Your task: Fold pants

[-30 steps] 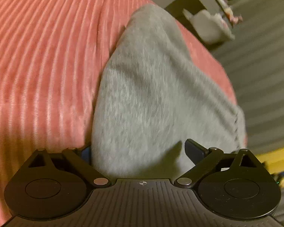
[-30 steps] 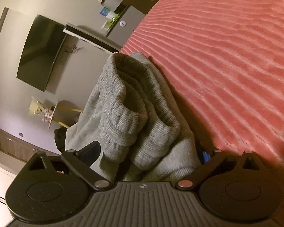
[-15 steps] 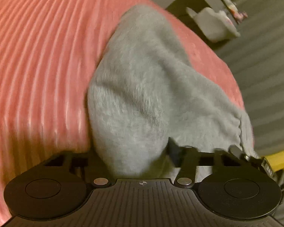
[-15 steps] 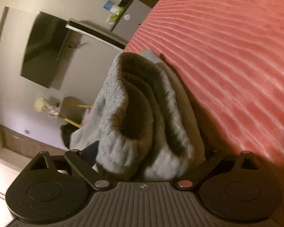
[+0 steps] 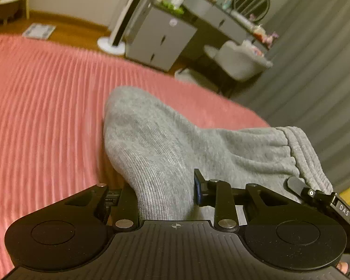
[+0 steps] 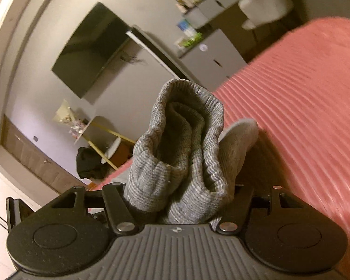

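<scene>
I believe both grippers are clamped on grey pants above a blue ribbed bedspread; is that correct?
Not quite: the bedspread is pink, not blue, as both wrist views show. The rest holds: the left gripper and the right gripper, whose jaws have just been closing, each pinch a bunch of the grey pants.

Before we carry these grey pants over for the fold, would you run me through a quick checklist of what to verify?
1. Left gripper clamped on the pants: ok. Its jaws have just been closing and cloth is pinched between them.
2. Right gripper clamped on the ribbed cuff: ok. Its jaws have just been closing on the bunched cloth.
3. Held cloth lifted off the pink bedspread: ok at both grips.
4. Whole garment clear of the bed: cannot tell; the rest is hidden.
5. Cloth flat, without bunching: not ok; the cuff is crumpled.
6. Bedspread ahead free for laying down: ok in both views.
</scene>
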